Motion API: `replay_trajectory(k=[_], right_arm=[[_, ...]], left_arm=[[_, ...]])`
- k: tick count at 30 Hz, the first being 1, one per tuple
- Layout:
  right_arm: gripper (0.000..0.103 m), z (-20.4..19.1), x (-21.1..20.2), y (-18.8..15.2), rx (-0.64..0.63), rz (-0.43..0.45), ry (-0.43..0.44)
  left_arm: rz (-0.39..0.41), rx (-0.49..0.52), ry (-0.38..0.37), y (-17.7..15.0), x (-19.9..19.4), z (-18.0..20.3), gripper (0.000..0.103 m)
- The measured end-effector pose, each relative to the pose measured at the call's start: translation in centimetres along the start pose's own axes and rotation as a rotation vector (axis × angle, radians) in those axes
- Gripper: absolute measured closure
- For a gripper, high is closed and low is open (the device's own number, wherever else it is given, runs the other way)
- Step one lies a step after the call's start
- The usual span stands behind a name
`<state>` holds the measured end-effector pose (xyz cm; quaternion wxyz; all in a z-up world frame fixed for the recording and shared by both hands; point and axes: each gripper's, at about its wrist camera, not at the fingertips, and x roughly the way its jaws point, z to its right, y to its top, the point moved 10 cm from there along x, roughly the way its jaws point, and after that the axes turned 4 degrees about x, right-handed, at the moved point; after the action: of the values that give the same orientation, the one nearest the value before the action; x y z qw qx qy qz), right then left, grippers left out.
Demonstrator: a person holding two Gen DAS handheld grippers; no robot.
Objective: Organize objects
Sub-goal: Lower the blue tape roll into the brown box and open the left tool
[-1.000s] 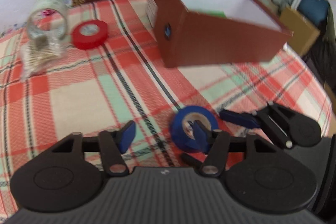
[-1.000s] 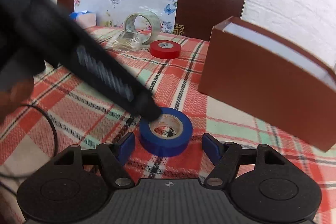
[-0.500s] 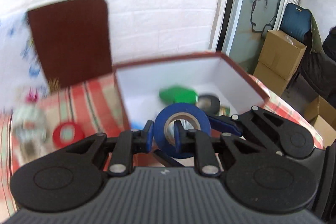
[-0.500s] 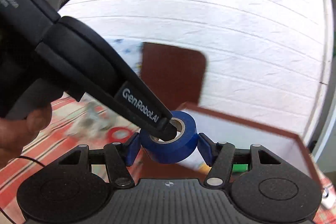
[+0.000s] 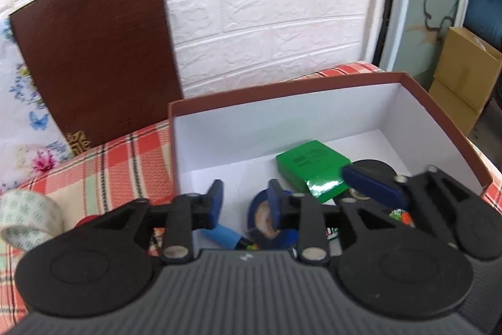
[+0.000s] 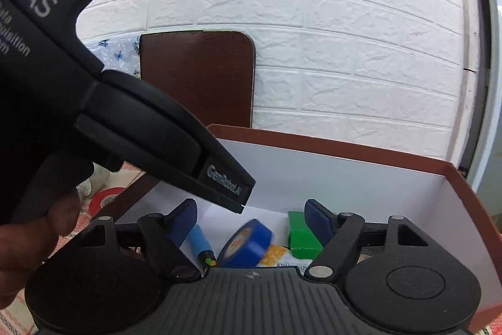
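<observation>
Released since half a second ago, the blue tape roll [image 6: 246, 244] is being seen tilted inside the brown box [image 5: 329, 85], both the left tool [image 5: 244, 203] and the right tool [image 6: 251, 220] being held open and empty above it for sorting.

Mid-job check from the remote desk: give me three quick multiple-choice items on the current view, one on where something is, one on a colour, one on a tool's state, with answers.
1. Where is the blue tape roll?
A. On the tablecloth
B. Inside the brown box
C. Clamped in the right tool

2. What colour is the flat packet in the box?
A. Green
B. Yellow
C. White

3. How does the left tool stand?
A. Shut on the blue tape roll
B. Shut on nothing
C. Open, holding nothing

Answers:
1 B: the roll sits tilted below the box walls, free of both tools.
2 A: the packet's top and sides are bright green.
3 C: there is a clear gap between its fingers, with the roll lying beyond them in the box.
</observation>
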<state>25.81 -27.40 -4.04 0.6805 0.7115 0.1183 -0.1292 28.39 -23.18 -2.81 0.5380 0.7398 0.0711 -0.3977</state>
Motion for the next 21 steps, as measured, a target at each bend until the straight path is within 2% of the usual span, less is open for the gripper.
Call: replay_trajectory(k=[2, 6, 9, 13, 15, 21], right_arm=[[0.030, 0.1, -1.2, 0.1, 0.024, 0.006, -0.002], [0.030, 0.5, -4.6, 0.3, 0.095, 0.033, -0.014], [0.030, 1.2, -7.4, 0.0, 0.160, 0.045, -0.027], [0.029, 2.6, -11.8, -1.1, 0.241, 0.041, -0.038], [0.029, 3.1, -12.3, -1.8, 0.283, 0.031, -0.039], [0.028, 2.4, -15.8, -3.8, 0.371, 0.028, -0.041]], left_arm=[[0.012, 0.002, 0.029, 0.0, -1.0, -0.1, 0.055], [0.028, 0.008, 0.050, -0.5, -3.5, 0.2, 0.050], [0.055, 0.015, 0.080, -1.3, -5.9, 0.5, 0.036], [0.072, 0.021, 0.095, -3.0, -8.8, 1.0, 0.035], [0.064, 0.014, 0.094, -4.2, -9.9, 1.2, 0.033], [0.055, 0.009, 0.119, -7.5, -12.5, 1.0, 0.019]])
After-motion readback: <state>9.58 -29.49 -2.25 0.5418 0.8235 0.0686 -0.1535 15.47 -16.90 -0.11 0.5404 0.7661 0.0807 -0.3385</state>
